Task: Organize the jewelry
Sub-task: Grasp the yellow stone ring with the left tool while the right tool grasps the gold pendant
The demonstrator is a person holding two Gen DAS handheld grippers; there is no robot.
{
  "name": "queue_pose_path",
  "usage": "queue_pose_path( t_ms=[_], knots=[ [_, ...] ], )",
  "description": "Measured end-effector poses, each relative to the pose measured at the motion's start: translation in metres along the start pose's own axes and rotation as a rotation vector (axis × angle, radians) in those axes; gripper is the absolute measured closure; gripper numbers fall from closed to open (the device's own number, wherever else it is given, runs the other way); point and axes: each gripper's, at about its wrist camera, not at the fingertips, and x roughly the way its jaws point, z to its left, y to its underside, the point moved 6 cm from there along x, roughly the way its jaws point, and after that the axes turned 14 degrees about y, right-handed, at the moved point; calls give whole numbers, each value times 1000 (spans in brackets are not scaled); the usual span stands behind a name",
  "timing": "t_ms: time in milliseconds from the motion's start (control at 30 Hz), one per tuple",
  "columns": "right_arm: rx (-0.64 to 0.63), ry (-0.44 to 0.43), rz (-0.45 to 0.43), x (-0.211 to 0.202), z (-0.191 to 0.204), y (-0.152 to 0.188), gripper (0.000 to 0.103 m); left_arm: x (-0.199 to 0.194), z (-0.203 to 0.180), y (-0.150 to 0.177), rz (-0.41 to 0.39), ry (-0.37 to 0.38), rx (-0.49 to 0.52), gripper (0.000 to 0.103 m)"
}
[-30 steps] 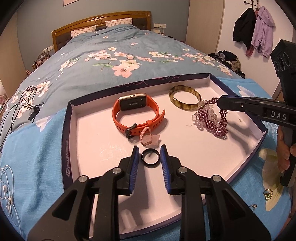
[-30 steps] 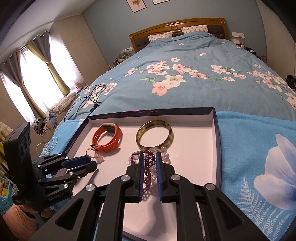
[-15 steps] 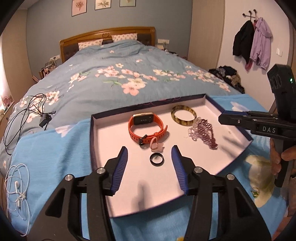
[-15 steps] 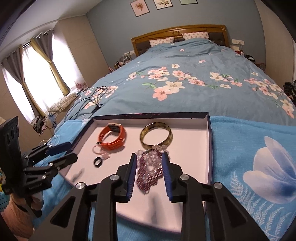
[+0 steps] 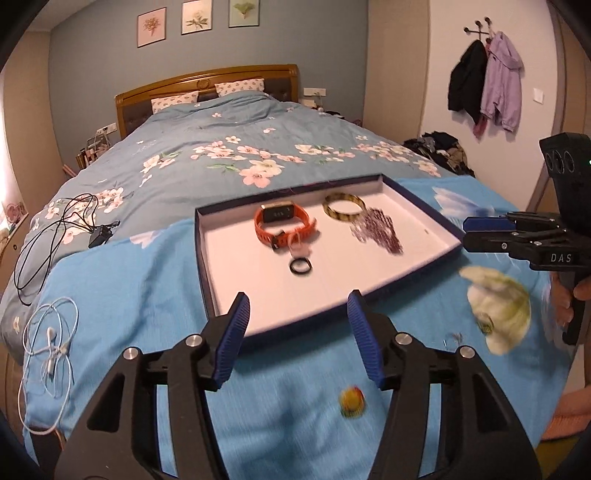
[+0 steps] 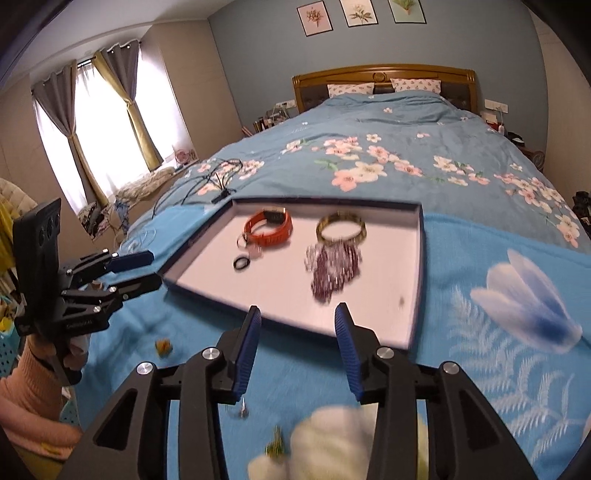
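Jewelry tray (image 5: 207, 266) sits on the bed, black ring (image 5: 300, 266) and beaded bracelet (image 6: 334, 267) inside; left tongs (image 5: 297, 332) and right tongs (image 6: 297, 345) both opening, gripping nothing

The white letters "DAS" stand on the black body of the right gripper (image 5: 480, 230), just behind its fingers. The lettering on the left gripper (image 6: 142, 271) is too blurred to read.

Blue-grey wall (image 6: 258, 48) hung with three framed prints (image 6: 360, 14). Wooden headboard (image 6: 384, 74) behind a floral-quilted bed (image 6: 406, 147). Bright curtained window (image 6: 92, 122) at one side; coats (image 5: 484, 85) on wall hooks opposite.
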Motion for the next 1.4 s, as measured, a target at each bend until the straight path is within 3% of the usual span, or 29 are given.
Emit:
queue_pose_path(
  t_ms=[333, 600, 900, 1267, 1400],
  knots=[
    [-36, 32, 68, -9, 4, 50, 64, -5, -17, 41, 84, 25, 25, 47],
    [-31, 28, 101, -9, 9, 70, 64, 2, -31, 57, 127, 59, 27, 47],
    [-48, 37, 120, -8, 16, 80, 64, 16, -34, 59, 167, 99, -1, 59],
    [-76, 61, 111, -9, 21, 83, 64, 25, -30, 63, 201, 116, -40, 66],
    [-84, 72, 107, -8, 23, 83, 69, 24, -26, 63, 200, 102, -51, 76]
  ],
)
